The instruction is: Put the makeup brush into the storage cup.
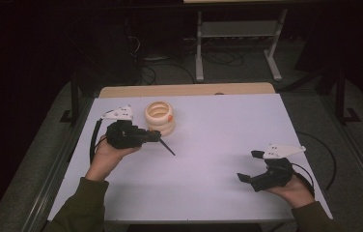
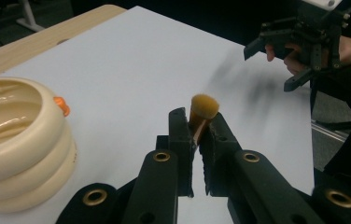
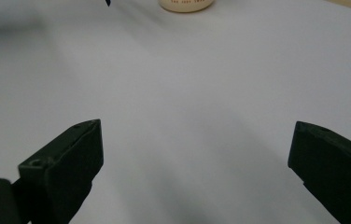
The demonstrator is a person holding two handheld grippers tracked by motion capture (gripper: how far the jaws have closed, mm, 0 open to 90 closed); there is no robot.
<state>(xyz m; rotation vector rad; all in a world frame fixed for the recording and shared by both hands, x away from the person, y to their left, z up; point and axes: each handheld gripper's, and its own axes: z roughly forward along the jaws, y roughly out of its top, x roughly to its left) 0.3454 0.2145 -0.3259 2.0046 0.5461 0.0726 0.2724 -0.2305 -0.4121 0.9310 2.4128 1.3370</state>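
The high view looks forward and down from above the person's side, taking in the whole white table (image 1: 203, 145) and the floor beyond at 12 o'clock. The left gripper view sits low and close, facing across the table toward the right gripper (image 2: 299, 51) at 1 o'clock, with the cream ringed holder (image 2: 19, 140) at 9 o'clock. The right gripper view, close over the tabletop, catches the same holder's base (image 3: 186, 4) at 12 o'clock

Glossy cream ribbed pot (image 2: 19, 144) (plastic-looking); matt white tabletop (image 1: 218, 145); soft-bristled brush (image 2: 203, 112).
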